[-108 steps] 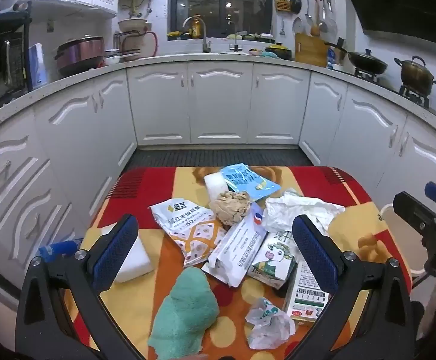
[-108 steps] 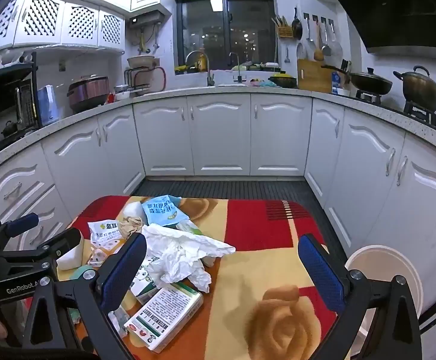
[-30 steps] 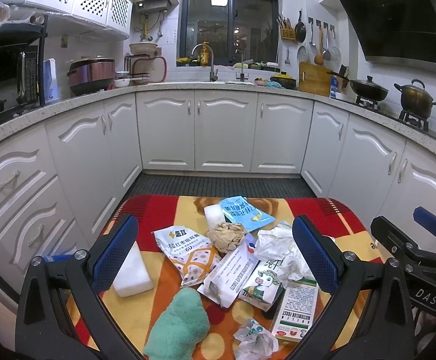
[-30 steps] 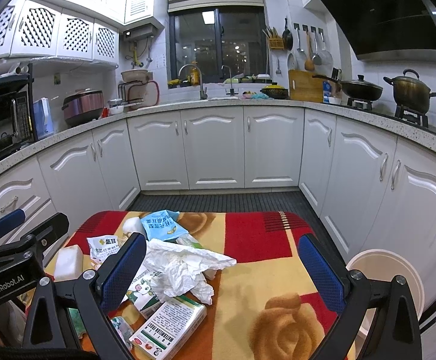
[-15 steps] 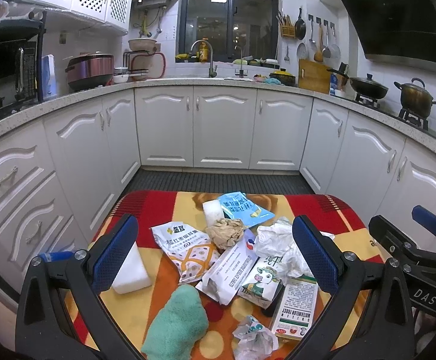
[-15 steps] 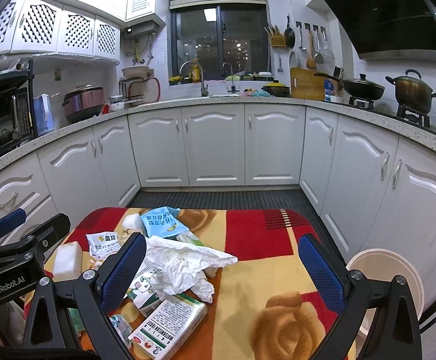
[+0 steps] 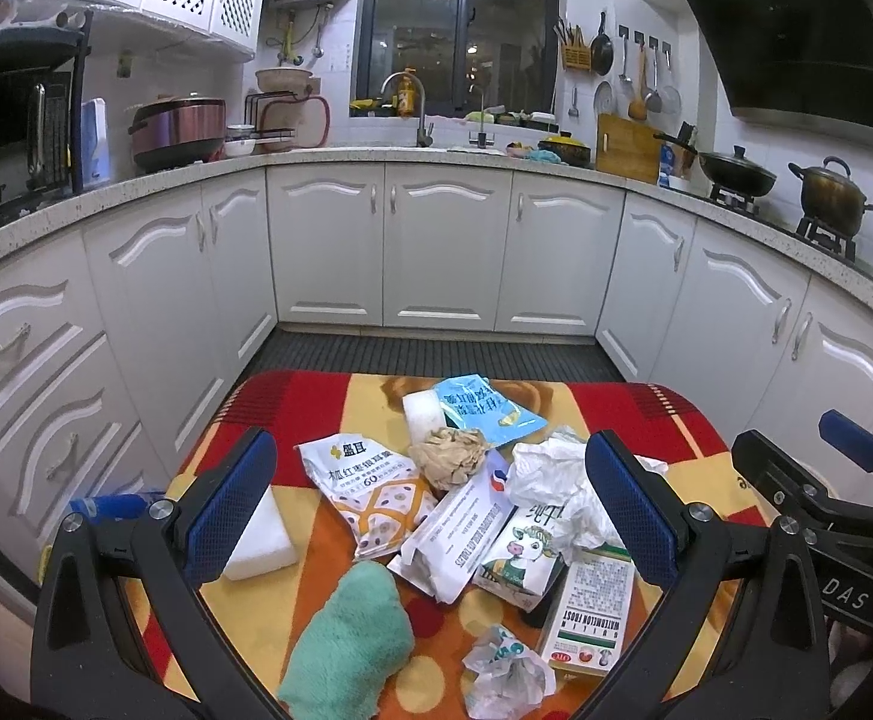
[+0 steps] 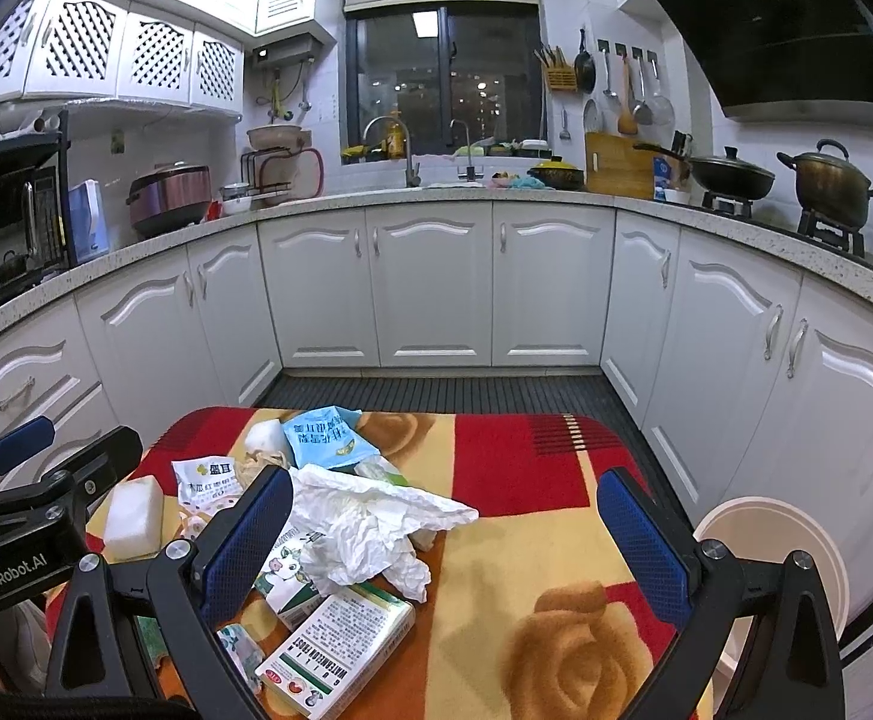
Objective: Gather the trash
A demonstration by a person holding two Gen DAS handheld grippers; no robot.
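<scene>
Two handheld grippers hover over a trash-strewn table in a white-cabineted kitchen. From the left wrist camera, the left gripper (image 7: 430,516) hangs with its blue-padded jaws spread wide and holding nothing, above a table (image 7: 664,420) draped in a red, yellow and orange cloth. Between the jaws lies the litter: a white snack pouch (image 7: 364,489) at 10 o'clock of the heap, a brown crumpled paper ball (image 7: 451,462) touching its far edge, a blue packet (image 7: 484,408) at 12 o'clock, and a white wet-wipes pack (image 7: 457,531) at the centre. A crumpled white tissue (image 7: 547,474) sits at 2 o'clock, partly over a milk carton (image 7: 523,555); a lozenge box (image 7: 592,615) lies at 4 o'clock, a small crumpled wrapper (image 7: 505,669) at 6 o'clock, a green cloth (image 7: 352,645) at 7 o'clock and a white sponge block (image 7: 259,534) at 9 o'clock.

From the right wrist camera, the right gripper (image 8: 445,534) is likewise wide open and empty, poised over the bare cloth with the tissue (image 8: 370,516) just inside its left jaw. The lozenge box (image 8: 340,654) lies at 7 o'clock, the blue packet (image 8: 325,438) at 11 o'clock, and a white bin (image 8: 778,546) stands on the floor at 3 o'clock, beside the table.
</scene>
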